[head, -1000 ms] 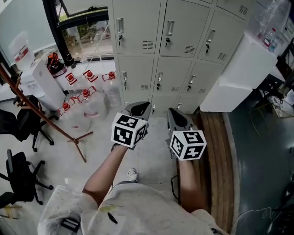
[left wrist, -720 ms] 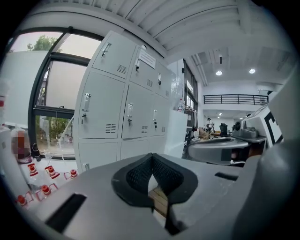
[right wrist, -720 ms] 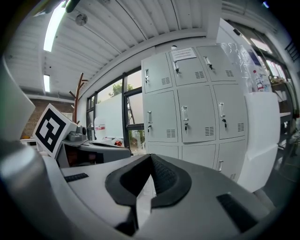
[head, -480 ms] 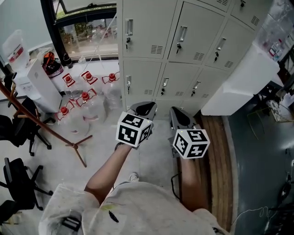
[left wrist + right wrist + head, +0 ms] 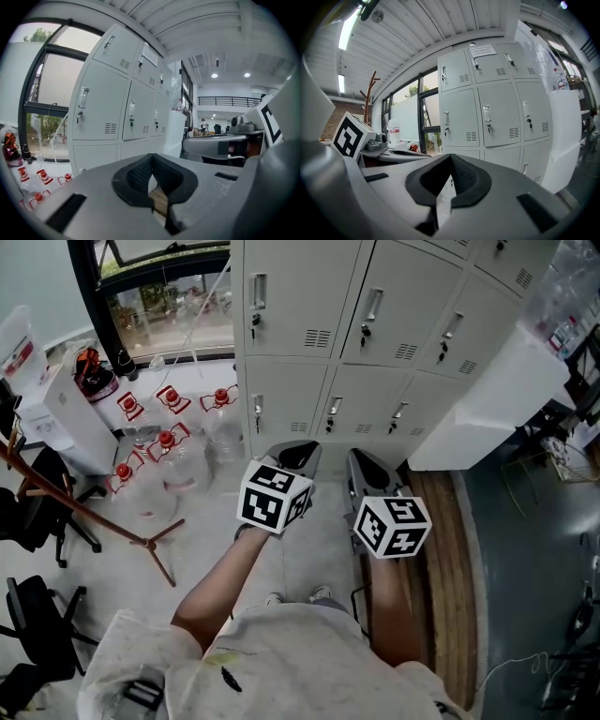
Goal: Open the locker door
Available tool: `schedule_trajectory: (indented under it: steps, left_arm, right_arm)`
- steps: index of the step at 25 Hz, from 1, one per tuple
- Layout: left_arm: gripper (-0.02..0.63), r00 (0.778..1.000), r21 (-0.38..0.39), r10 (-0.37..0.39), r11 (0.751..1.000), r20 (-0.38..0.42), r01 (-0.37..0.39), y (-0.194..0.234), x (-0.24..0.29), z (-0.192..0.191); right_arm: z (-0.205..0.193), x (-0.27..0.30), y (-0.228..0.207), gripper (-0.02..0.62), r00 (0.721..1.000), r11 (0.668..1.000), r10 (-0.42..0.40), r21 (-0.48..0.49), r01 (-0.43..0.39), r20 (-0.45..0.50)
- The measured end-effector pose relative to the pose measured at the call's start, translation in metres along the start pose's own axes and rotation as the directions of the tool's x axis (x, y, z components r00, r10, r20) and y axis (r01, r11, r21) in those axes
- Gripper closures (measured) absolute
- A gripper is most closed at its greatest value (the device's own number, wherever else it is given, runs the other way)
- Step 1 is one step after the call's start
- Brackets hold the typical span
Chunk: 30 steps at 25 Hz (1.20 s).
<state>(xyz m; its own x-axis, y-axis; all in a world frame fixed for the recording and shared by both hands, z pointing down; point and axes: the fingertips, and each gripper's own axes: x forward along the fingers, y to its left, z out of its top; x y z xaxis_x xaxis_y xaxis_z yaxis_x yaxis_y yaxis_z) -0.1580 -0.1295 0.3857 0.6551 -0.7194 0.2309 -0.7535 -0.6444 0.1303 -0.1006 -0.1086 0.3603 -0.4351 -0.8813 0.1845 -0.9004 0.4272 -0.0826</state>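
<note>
A bank of pale grey lockers [image 5: 309, 315] stands ahead, every door closed, each with a small handle and a lock. The nearest doors also show in the left gripper view [image 5: 98, 108] and the right gripper view [image 5: 497, 117]. My left gripper [image 5: 296, 456] is held out in front of me, shut and empty, its pads meeting at the tips [image 5: 152, 161]. My right gripper [image 5: 366, 467] is level with it on the right, also shut with nothing between its pads [image 5: 451, 163]. Both are well short of the lockers and touch nothing.
Several clear water bottles with red caps [image 5: 169, 418] stand on the floor left of the lockers. A wooden coat stand [image 5: 94, 512] leans at the left, with black chairs [image 5: 37, 615] nearby. A white box [image 5: 487, 399] stands against the lockers at the right, by a wooden floor strip [image 5: 441, 568].
The lockers have shifted slightly in the head view as I have drawn a little closer. Both grippers stay side by side and shut.
</note>
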Motion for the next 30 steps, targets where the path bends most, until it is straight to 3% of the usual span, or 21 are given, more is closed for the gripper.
schedule_trajectory:
  steps: [10,23,30]
  left_arm:
    - [0.6,1.0,0.03,0.006,1.0,-0.011,-0.006,0.014,0.044,0.007]
    - [0.6,0.997,0.032,0.077,0.997,-0.011,-0.077,0.049,0.146,0.041]
    - [0.6,0.993,0.042,0.112,0.993,-0.025,-0.111,0.059,0.187,0.054]
  right_arm:
    - [0.005,0.032,-0.04,0.6,0.999,1.0,0.003,0.021,-0.004,0.048]
    - [0.036,0.113,-0.126,0.6,0.993,0.996,0.08,0.033,-0.083,0.085]
    - [0.057,0.146,-0.168,0.6,0.982,0.978,0.124,0.147,-0.145,0.144]
